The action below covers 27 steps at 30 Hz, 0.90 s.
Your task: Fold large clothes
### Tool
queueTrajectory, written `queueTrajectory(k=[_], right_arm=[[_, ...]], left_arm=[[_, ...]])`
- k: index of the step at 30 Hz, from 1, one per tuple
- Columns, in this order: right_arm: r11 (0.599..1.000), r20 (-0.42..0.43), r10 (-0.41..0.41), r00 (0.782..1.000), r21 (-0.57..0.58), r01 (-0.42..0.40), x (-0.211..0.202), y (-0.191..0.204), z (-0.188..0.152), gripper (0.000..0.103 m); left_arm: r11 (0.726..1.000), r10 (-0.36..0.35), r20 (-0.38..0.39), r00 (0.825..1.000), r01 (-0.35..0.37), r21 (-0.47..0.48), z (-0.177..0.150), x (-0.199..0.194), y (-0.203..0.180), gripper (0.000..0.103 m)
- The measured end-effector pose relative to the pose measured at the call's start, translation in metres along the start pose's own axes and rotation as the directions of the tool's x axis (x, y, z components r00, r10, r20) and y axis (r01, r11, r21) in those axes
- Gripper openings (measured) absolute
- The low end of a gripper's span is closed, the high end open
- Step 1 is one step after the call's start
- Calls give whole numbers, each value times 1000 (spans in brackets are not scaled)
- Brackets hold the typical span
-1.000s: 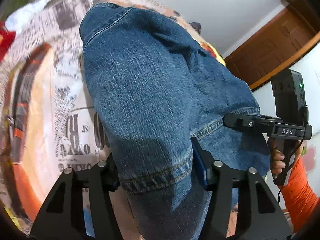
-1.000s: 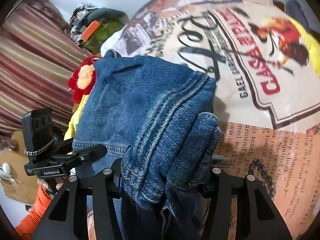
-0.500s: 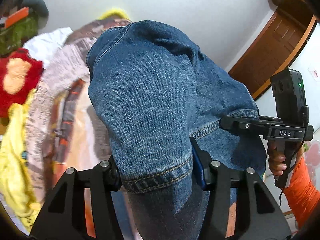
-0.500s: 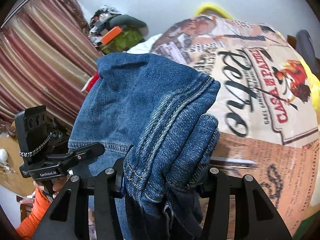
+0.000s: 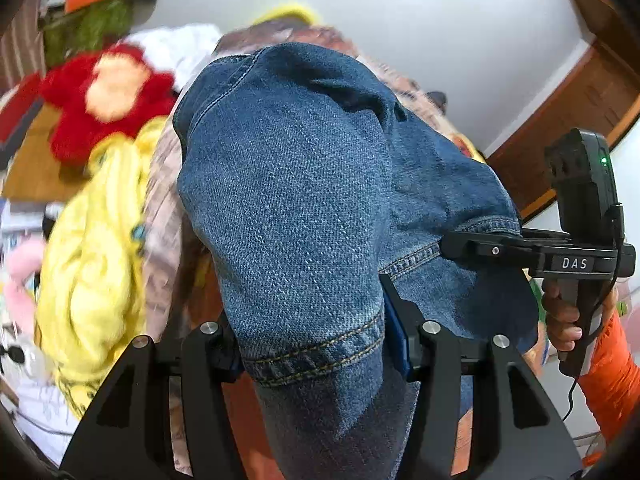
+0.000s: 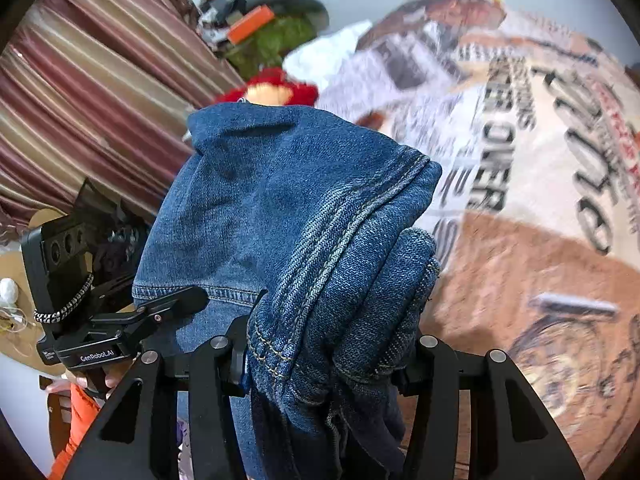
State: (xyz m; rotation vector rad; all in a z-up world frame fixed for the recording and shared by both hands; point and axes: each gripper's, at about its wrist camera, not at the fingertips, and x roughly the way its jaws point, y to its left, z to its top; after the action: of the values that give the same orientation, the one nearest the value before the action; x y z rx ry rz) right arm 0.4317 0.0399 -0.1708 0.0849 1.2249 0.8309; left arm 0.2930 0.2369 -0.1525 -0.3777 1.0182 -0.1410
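1. The left gripper (image 5: 316, 344) has its black fingers (image 5: 400, 332) clamped on a thick hemmed edge of the blue denim garment (image 5: 296, 184); the bunch fills the gap, so the hold rests on bulk, and a layer inside the wad could slide out under the weight of the cloth
2. The right gripper (image 6: 324, 352) is likewise closed on a rolled, multi-seamed wad of the same denim (image 6: 280, 200); with several layers pinched unevenly, the outer fold may slip free and spoil the crease
3. The garment hangs in the air between the two grippers, lifted above the printed newspaper-pattern bedspread (image 6: 520, 160), not lying on it; if one hand leads the other, the heavy denim will likely twist or sag between them and land crooked
4. Toward the far left edge of the bedspread sit a red plush toy (image 5: 108, 108) and a crumpled yellow cloth (image 5: 92, 248); a trailing denim end could catch or drag them
5. The person's hand (image 5: 560, 316) in an orange sleeve holds the right gripper close beside the left, so the tools might knock together
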Motion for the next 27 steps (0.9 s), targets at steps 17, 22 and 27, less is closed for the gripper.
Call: queueTrajectory(k=[17,22,27], right_arm=[[999,-194,-53,980,-2,54,127,-46,2,69],[999,-211,-19,977,26,26,123,-56,-4,74],[992,-164,-110,980,-72,99,95,-43,-14,77]], left_arm=[[982,-35,-117,993,13,-187,-52,92,74,82],[988,46,-93,995,-59,-143,-59,72,61,82],[983,182,-35,983,-184,-30,-60,41,37,82]])
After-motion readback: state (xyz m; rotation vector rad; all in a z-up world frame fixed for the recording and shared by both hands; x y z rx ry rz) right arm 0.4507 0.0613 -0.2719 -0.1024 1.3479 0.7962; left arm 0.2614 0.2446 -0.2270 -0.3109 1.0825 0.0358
